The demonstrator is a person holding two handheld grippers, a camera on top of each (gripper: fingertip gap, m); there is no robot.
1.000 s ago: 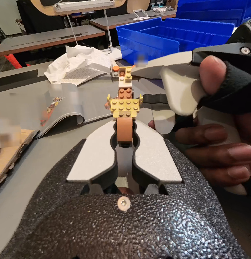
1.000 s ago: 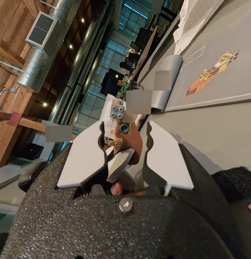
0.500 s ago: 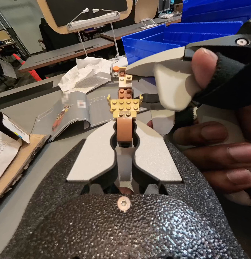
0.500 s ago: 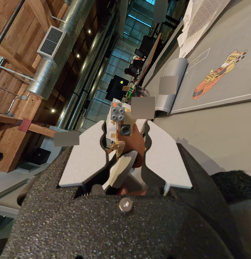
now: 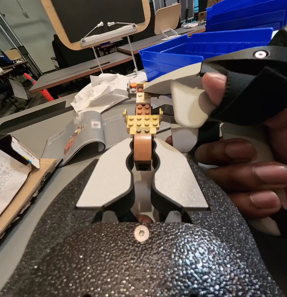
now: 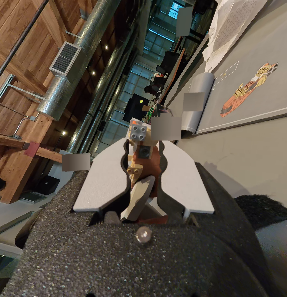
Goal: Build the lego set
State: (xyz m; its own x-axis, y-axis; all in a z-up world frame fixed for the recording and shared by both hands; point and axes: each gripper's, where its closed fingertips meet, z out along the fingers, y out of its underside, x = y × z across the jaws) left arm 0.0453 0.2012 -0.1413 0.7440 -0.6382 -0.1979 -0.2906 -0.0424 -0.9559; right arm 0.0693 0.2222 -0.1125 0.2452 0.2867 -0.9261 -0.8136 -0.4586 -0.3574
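The lego model is a narrow build of tan plates and brown bricks, with a grey piece and an orange stud at its far end. My left gripper is shut on its brown curved near end and holds it above the table. My right gripper comes in from the right, held by a hand. Its upper finger rests on the model's far end and its lower finger lies below it. In the right wrist view, my right gripper closes tightly on both sides of the model. A left finger shows between them.
An open instruction booklet lies on the grey table; it also shows in the right wrist view. Crumpled paper lies behind it. Blue bins stand at the back right. A torn cardboard box sits at the left. Tip to tip, the grippers are about 4 centimeters apart.
My right gripper's fingers have drawn closer together around the model. My left gripper's view has tilted up and shifted, so more of the cardboard box shows.
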